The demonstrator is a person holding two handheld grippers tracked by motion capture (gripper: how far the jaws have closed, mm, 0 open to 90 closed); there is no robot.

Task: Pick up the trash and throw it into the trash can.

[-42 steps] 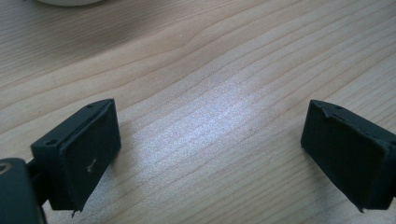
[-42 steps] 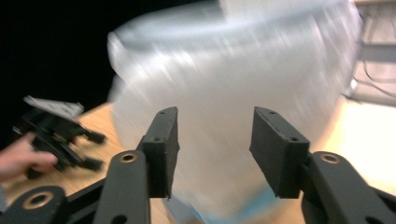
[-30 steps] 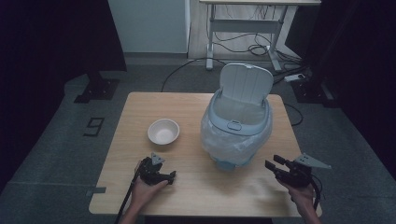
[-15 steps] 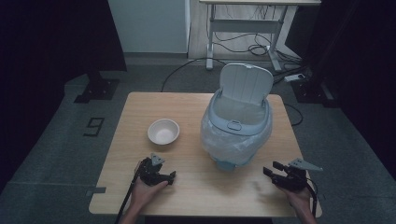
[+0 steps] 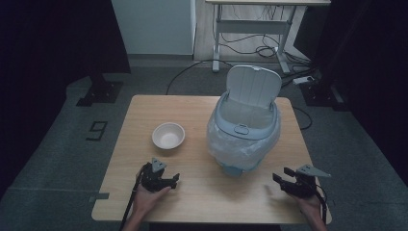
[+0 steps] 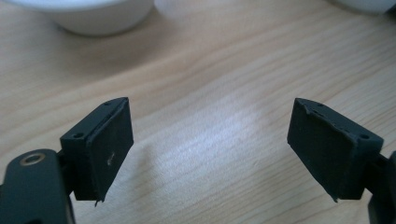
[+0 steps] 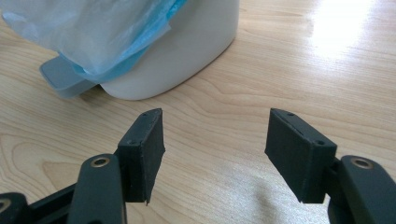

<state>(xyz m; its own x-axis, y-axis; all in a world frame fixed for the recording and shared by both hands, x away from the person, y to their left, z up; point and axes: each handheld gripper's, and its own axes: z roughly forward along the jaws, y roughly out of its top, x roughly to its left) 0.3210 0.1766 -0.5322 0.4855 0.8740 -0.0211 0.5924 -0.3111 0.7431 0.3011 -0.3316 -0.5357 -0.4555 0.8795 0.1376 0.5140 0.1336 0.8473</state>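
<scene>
left gripper (image 5: 169, 181) hovering low over the bench (image 5: 202, 211), jaws just narrowing yet spread wide, released, gripping nothing; white bowl (image 5: 168, 135) lying just ahead. right gripper (image 5: 282, 176) resting near the bench's right front corner, jaws just widening, parted, grasping nothing, aiming at the pale blue bin (image 5: 243, 144) standing close ahead, lid raised, plastic liner draping over its rim. beyond, grey floor, dark curtains, a desk frame with cables.

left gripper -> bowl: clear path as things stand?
Probably yes. The left gripper sits low on the table, jaws open and empty, and only bare wood lies between it and the bowl; the bin stands off to the side.
</scene>
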